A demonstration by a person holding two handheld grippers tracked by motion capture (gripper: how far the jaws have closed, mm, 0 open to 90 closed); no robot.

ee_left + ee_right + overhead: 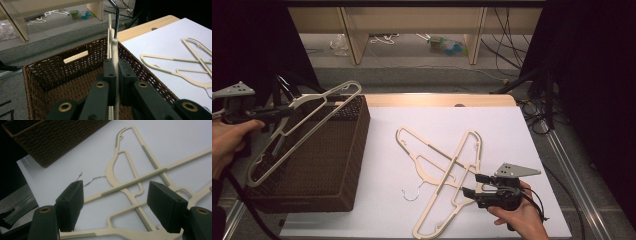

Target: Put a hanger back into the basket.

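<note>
My left gripper (286,111) is shut on the neck of a cream plastic hanger (319,96), which hangs tilted over the open brown wicker basket (327,160). In the left gripper view the jaws (115,68) pinch the hanger (114,47) just below its metal hook, above the basket's inside wall (50,72). Two more cream hangers lie crossed on the white sheet: one with a metal hook (432,150), one over it (464,155). My right gripper (470,183) is open just above the lower end of the crossed pair. In the right gripper view its jaws (119,205) stand wide apart over the hangers (132,181), with nothing between the pads.
The basket stands at the table's left, its right wall bordering the white sheet (492,125). A wooden table edge (437,100) runs along the back. Beyond it are the floor, shelf legs, cables and some litter. Black stands rise at both sides.
</note>
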